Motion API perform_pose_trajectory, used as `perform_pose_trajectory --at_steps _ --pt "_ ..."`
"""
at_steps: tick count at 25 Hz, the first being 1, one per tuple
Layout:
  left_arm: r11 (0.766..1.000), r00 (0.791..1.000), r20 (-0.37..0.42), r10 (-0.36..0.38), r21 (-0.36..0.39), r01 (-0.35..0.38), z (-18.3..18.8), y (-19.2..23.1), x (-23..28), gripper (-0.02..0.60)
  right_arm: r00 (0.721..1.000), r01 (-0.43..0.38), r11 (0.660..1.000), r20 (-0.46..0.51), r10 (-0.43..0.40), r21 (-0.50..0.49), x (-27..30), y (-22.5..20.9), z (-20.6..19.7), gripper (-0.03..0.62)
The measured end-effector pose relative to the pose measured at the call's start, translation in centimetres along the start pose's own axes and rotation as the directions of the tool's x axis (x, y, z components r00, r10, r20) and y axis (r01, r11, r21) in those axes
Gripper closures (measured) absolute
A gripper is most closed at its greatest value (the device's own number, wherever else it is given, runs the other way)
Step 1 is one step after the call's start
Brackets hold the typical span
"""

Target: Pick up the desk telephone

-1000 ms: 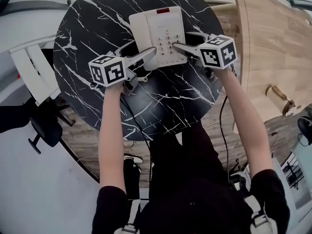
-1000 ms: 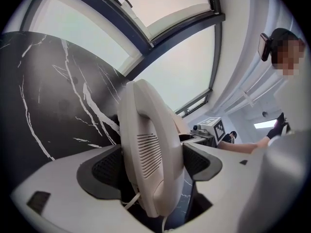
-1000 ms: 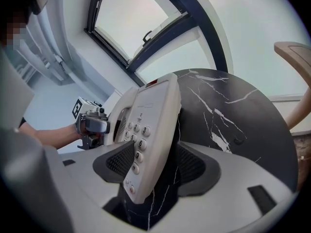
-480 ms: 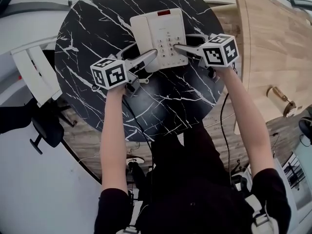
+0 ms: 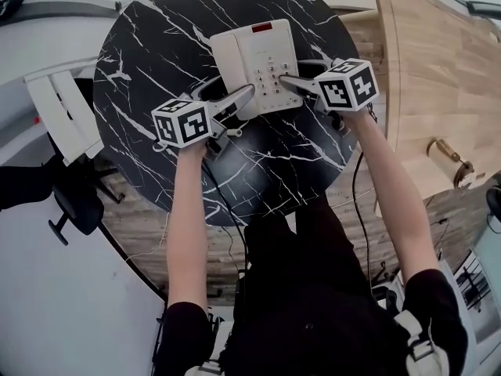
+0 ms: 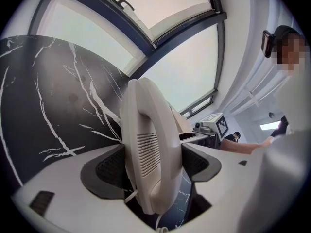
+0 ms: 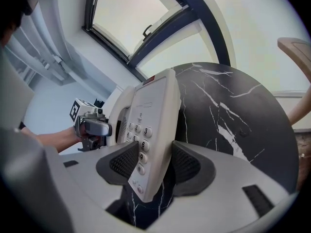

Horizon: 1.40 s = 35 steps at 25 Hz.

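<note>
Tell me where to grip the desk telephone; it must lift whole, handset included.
Take the desk telephone by both long sides from the near end: the handset on the left, the thin keypad edge on the right; both are slim and exposed.

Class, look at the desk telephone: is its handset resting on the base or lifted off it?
On the base: the handset lies in its cradle on the telephone, right beside the keypad.
</note>
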State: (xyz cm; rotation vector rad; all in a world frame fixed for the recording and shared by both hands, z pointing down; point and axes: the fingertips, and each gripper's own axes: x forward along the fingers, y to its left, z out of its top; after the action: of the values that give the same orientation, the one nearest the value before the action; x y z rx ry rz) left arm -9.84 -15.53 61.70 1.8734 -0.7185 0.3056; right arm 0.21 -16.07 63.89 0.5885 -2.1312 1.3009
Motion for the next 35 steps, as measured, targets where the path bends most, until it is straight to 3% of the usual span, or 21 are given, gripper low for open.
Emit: perform_pose_trajectory --at_steps 6,13,17,24,35 --pt "1.000 1.000 0.001 0.020 -0.013 -0.020 -2.2 -1.4 -1.4 0.207 0.999 -0.029 0.998 -0.034 0.031 0.047 -0.6 1.7 -2.8 0.364" --pt "0.998 0.999 0.014 0.031 -0.060 -0.030 -5.9 -3.9 -2.9 0.209 0.999 -0.027 0.999 -0.042 0.029 0.041 -2.3 3.7 -6.4 0.365" --pt "0.998 0.998 0.030 0.050 -0.049 -0.049 -6.6 -5.6 -4.1 0.209 0.998 -0.038 0.999 -0.043 0.039 0.016 -3.5 5.1 -7.0 0.365" --pt "0.997 0.992 0.096 0.080 -0.014 -0.079 -5.6 -9.4 -6.9 0.209 0.998 -0.058 0.996 -0.005 0.058 -0.065 -6.6 8.4 -5.6 0.365" --pt "0.988 0.982 0.171 0.079 0.115 -0.099 -1.5 -13.9 -11.6 0.210 0.992 -0.035 0.987 0.118 0.054 -0.158 -10.3 13.6 -1.4 0.370"
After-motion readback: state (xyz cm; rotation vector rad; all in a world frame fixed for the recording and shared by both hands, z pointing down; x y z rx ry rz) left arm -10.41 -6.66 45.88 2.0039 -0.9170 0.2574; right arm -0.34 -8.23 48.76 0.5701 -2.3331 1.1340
